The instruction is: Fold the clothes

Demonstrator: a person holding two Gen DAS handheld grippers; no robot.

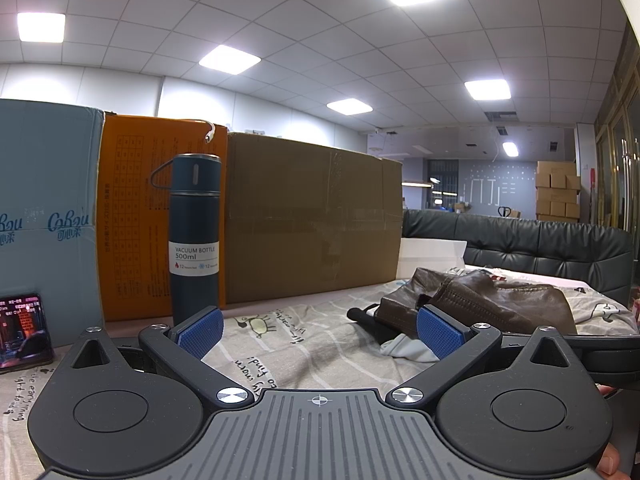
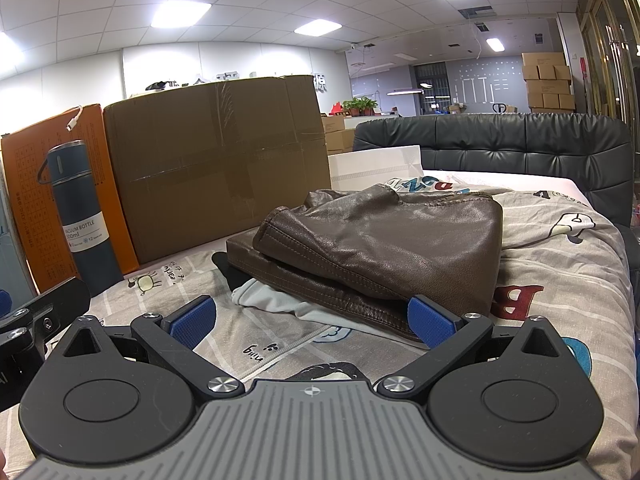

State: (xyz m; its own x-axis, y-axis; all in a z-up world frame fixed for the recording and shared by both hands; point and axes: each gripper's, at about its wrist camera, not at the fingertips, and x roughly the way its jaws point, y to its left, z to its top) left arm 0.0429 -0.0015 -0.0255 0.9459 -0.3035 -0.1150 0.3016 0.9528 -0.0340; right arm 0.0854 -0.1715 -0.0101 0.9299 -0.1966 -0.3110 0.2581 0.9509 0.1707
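A folded brown leather jacket [image 2: 384, 248] lies in a compact bundle on a grey bedsheet printed with cartoon figures and lettering [image 2: 560, 280], resting on top of a pale grey-white garment [image 2: 280, 304] whose edge sticks out from under its near side, with a bit of black fabric [image 2: 228, 270] showing at its left end. The right gripper [image 2: 312, 326] sits low over the sheet just in front of the bundle with its blue-padded fingers [image 2: 192, 326] spread wide and nothing between them; the right-hand finger is against or just beside the jacket's lower seam, though contact cannot be confirmed. The left gripper [image 1: 320, 330] is likewise released, its two blue pads well apart, holding nothing, hovering over bare sheet to the left of the clothes; from its view the jacket [image 1: 480, 300] lies ahead and to the right. Behind the bed surface stand a large brown cardboard box sealed with tape [image 2: 216, 160], an orange carton printed with a grid [image 2: 24, 200] and a pale blue carton with printed lettering [image 1: 44, 216], and in front of the orange carton a tall dark blue vacuum bottle with a white label [image 1: 195, 240] stands upright. A phone with a lit screen [image 1: 24, 332] leans near the blue carton. A black tufted leather headboard [image 2: 500, 144] runs along the far side.
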